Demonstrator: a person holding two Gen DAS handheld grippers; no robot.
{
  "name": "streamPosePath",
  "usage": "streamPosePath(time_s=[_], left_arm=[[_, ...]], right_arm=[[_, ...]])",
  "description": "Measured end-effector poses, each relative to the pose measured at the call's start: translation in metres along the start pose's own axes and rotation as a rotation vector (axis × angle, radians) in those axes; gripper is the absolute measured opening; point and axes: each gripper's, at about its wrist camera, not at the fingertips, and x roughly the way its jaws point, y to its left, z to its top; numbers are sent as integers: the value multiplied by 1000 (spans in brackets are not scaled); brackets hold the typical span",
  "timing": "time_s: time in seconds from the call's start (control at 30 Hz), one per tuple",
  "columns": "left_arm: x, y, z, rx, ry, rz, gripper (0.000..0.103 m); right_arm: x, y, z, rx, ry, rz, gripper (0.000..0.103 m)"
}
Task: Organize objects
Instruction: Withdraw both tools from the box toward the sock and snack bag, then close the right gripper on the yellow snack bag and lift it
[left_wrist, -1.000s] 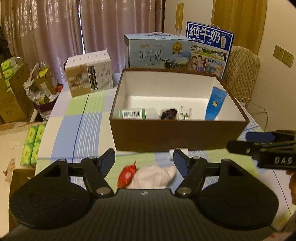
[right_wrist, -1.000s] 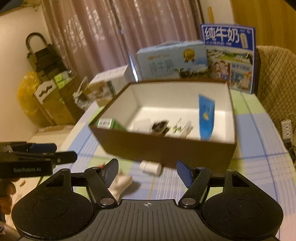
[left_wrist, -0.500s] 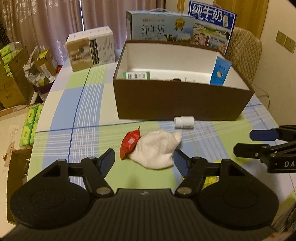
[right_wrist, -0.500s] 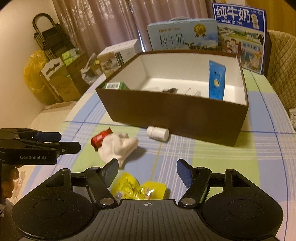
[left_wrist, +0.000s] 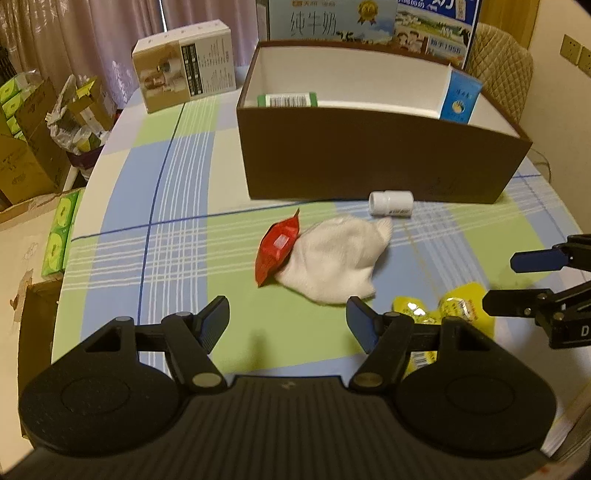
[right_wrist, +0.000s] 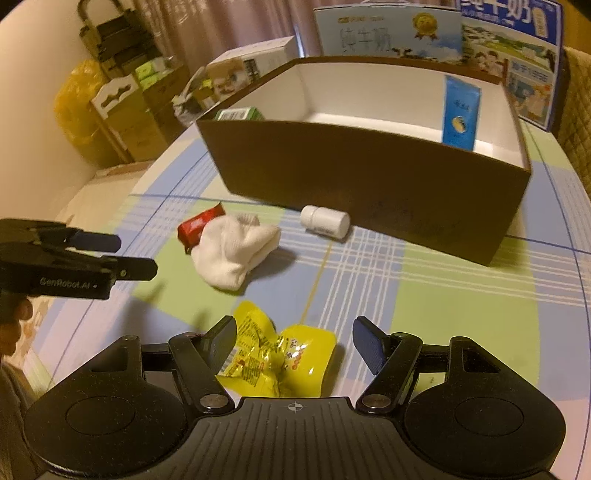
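Bench: round, covered in a blue, green and white checked cloth

Brown box: open-topped, white inside, standing at the far middle of the bench. Holds a green carton against its left wall and a blue tube leaning upright at its right wall

White bottle: lying on its side on the cloth, just in front of the box's near wall

White sock: crumpled, near the bench centre, its tip close to the bottle

Red packet: touching the sock's left edge, partly tucked under it

Yellow snack bag: crinkled, nearest the bench edge, lying between the right gripper's fingers without visible contact

Left gripper: jaws spread wide, nothing between them, poised over green cloth in front of the sock

Right gripper: jaws spread wide, empty

Behind the box: two milk cartons and a white product box
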Motion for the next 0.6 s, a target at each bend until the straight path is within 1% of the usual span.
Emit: streamPosePath(time_s=[0.13, 0.33, 0.6], left_arm=[[6, 4, -2, -2, 16, 9, 67], [15, 7, -4, 1, 39, 13, 68], [23, 7, -4, 7, 63, 11, 68]], right_arm=[[9, 8, -4, -67, 16, 31, 67], [24, 26, -9, -198, 25, 29, 67], [33, 34, -14, -278, 29, 42, 67]])
